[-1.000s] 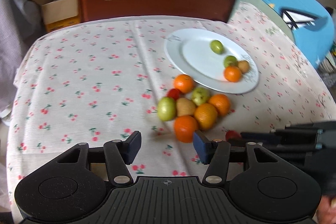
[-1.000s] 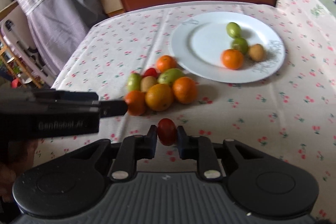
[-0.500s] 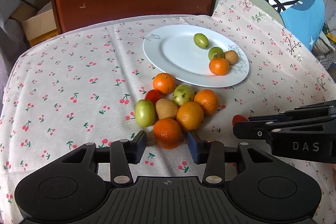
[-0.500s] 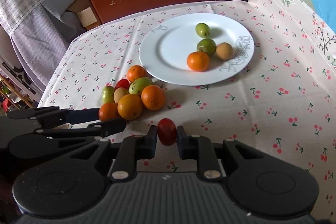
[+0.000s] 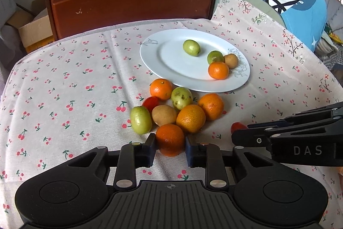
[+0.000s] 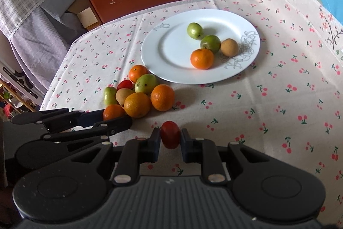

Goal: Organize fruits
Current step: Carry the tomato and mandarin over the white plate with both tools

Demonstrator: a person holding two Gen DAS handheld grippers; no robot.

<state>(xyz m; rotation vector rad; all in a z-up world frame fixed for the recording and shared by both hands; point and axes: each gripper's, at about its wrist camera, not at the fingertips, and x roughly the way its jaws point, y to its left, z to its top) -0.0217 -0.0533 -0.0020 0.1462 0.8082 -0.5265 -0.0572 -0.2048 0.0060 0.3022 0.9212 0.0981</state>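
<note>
The left claw (image 5: 170, 149) is closing in on the nearest orange (image 5: 170, 138) of the loose pile; a second ago its fingers were standing wide apart short of the fruit, and now the pads are pressing the orange's two sides, nearly as narrow as this claw gets. That is likely meaning a second fruit is being secured for the trip to the white plate (image 5: 171, 61), which is lying at the far right of the bench (image 5: 53, 89) on its cherry-print cloth.

The right claw (image 6: 170, 138) is staying clamped, as it was a second ago, on a small red fruit (image 6: 170, 137), possibly a tomato, carrying it near the pile's right side and short of the plate.

The plate is already holding two green fruits, a brown one and an orange. Seven fruits are remaining in the pile (image 5: 178, 106), touching one another, just near of the plate's rim, so the sorting is looking well short of halfway.
</note>
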